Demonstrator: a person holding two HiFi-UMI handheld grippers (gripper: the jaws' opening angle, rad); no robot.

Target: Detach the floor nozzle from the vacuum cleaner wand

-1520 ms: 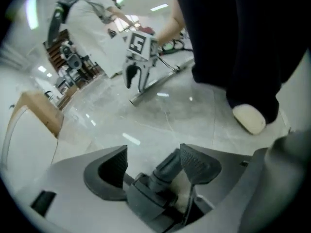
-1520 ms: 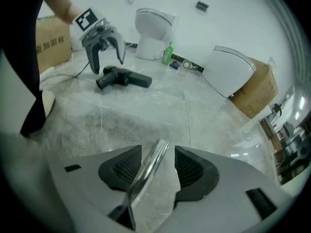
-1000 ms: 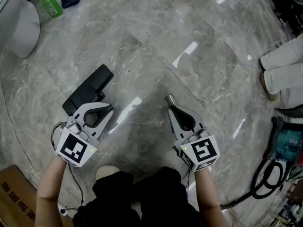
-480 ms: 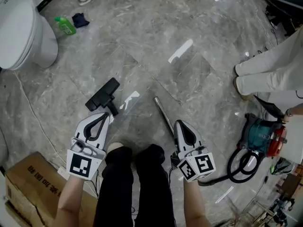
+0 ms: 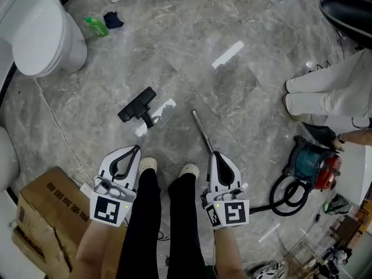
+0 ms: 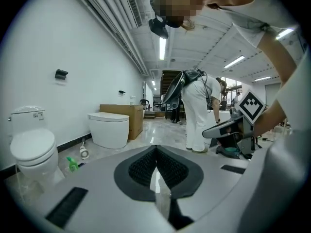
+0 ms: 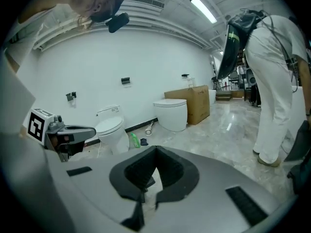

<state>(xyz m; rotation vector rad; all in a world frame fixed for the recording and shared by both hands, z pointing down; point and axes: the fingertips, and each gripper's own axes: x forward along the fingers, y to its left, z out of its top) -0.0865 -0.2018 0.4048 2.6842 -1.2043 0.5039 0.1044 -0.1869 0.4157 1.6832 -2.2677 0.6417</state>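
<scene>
The black floor nozzle [image 5: 138, 107] lies on the marble floor, apart from the metal wand [image 5: 203, 132], which lies to its right. Both are well below my hands. My left gripper [image 5: 136, 148] is shut and empty, held above the floor near the person's left leg. My right gripper [image 5: 215, 154] is shut and empty too, over the near end of the wand. In the left gripper view the shut left gripper [image 6: 156, 149] has only floor beyond its tips. The right gripper [image 7: 155, 151] in its own view is the same.
A toilet [image 5: 40, 39] stands at the upper left, with a green bottle [image 5: 95, 25] near it. A cardboard box [image 5: 43, 217] sits at the lower left. The teal and red vacuum body [image 5: 314, 165] with its hose [image 5: 286, 195] is at the right. A person in white [image 5: 331, 95] stands at the right.
Both grippers have risen high above the floor, so nozzle and wand look smaller and farther. The jaws, slightly apart a second ago, are now together. More of the room shows.
</scene>
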